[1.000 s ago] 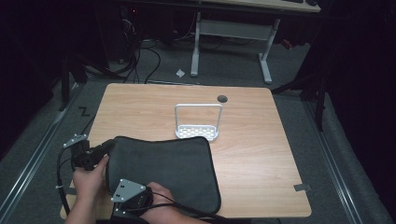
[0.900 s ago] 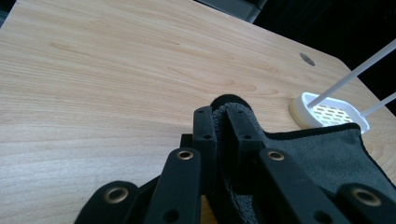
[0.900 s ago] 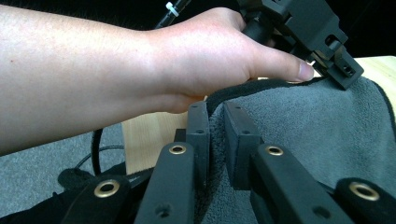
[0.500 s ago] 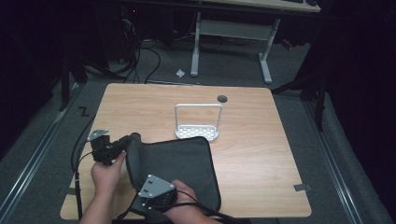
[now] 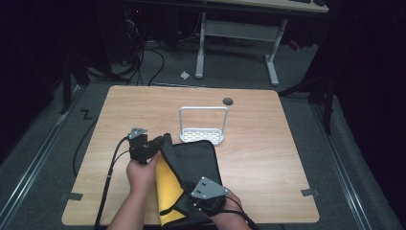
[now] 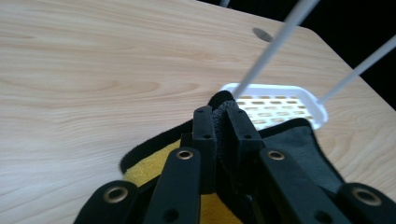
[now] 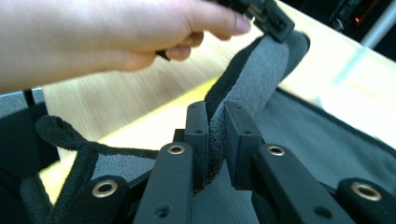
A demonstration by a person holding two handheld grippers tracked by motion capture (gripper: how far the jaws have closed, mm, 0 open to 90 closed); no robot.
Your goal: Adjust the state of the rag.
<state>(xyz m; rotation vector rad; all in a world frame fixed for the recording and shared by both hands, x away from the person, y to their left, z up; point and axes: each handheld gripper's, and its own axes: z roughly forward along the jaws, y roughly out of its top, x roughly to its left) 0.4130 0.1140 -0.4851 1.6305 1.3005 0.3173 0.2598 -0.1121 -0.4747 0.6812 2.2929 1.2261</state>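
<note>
Mid-fold — left gripper (image 5: 154,144) and right gripper (image 7: 215,122) both clamped on the cloth (image 5: 196,160) edge; next, lay it flat across the desk (image 5: 268,143) — edges matched.

Left gripper (image 5: 162,143), right gripper (image 5: 191,203) both clamped.

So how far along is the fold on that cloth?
Partly done: the cloth's left edge is lifted, baring its yellow underside. In hand: left tongs and right tongs each pinch that edge. Left: carrying it across and laying it flat; the white rack touches its far edge.
</note>
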